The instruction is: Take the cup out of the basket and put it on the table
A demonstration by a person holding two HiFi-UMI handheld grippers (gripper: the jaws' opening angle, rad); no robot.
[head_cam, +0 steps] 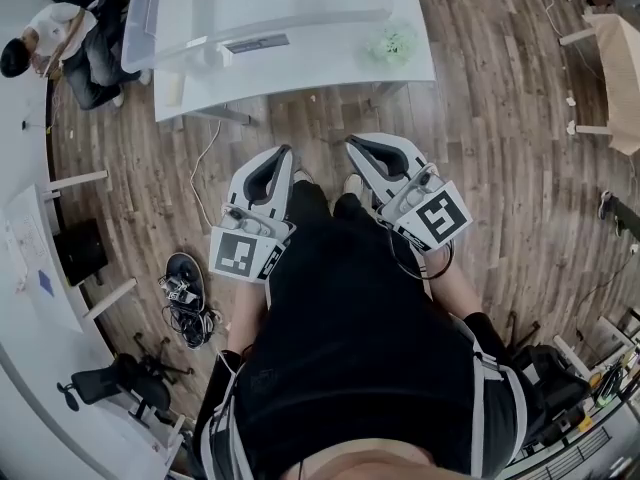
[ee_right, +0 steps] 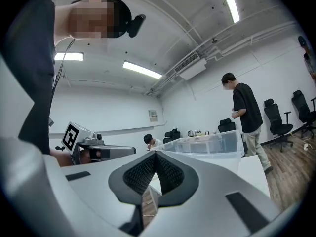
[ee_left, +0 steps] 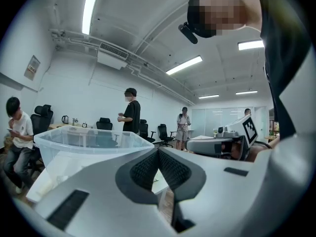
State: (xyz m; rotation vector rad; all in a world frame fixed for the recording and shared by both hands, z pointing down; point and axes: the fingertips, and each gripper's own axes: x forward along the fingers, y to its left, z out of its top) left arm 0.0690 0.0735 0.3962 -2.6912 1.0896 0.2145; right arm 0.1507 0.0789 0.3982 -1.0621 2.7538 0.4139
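Observation:
A clear plastic bin (head_cam: 250,8) serves as the basket and stands on the white table (head_cam: 300,73) ahead of me. I cannot make out a cup inside it. To its right a small greenish see-through object (head_cam: 393,43) sits on the table. My left gripper (head_cam: 287,151) and right gripper (head_cam: 350,142) hover side by side over the floor, short of the table's near edge. Both are shut with nothing between the pads. The left gripper view has the bin (ee_left: 84,142) ahead on the left and the right gripper view has it (ee_right: 212,144) on the right.
A person sits at the table's far left (head_cam: 60,38), and another stands beyond the bin (ee_left: 131,115). A tangle of cables and a dark disc (head_cam: 185,293) lie on the wooden floor at my left. Office chairs line the back of the room.

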